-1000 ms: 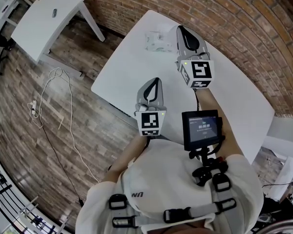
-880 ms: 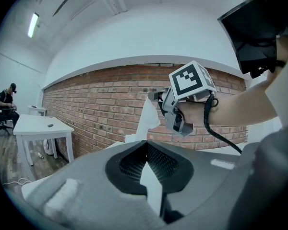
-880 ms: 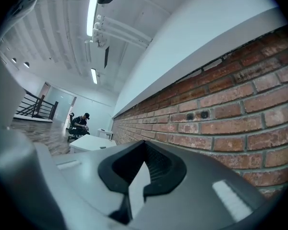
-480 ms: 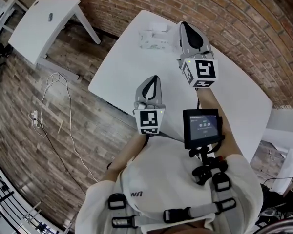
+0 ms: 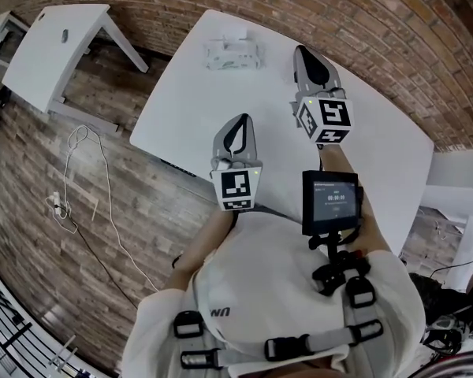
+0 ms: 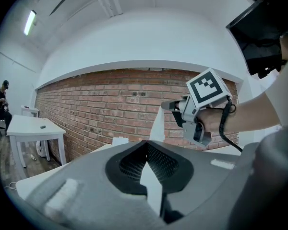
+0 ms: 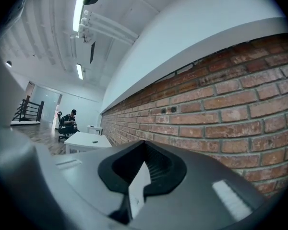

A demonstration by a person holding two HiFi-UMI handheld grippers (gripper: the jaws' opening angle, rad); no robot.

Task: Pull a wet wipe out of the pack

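The wet wipe pack (image 5: 233, 54), white and flat, lies near the far edge of the white table (image 5: 181, 116). In the left gripper view it is a small white block (image 6: 120, 140) ahead by the brick wall. My left gripper (image 5: 238, 120) hovers over the table's near part, well short of the pack, jaws shut (image 6: 146, 143) and holding nothing. My right gripper (image 5: 303, 51) is farther out, to the right of the pack and apart from it. Its jaws are shut (image 7: 145, 150) and hold nothing. The pack does not show in the right gripper view, which faces the brick wall.
A second white table (image 5: 51, 42) stands to the left on the wooden floor, where a white cable (image 5: 79, 179) lies. A brick wall (image 5: 394, 30) runs behind the work table. A small screen (image 5: 331, 201) hangs at my chest. A seated person (image 7: 67, 121) is far off.
The right gripper has moved to the right, away from the pack, so the gap between them is wider. The left gripper has shifted slightly. Both stayed shut.
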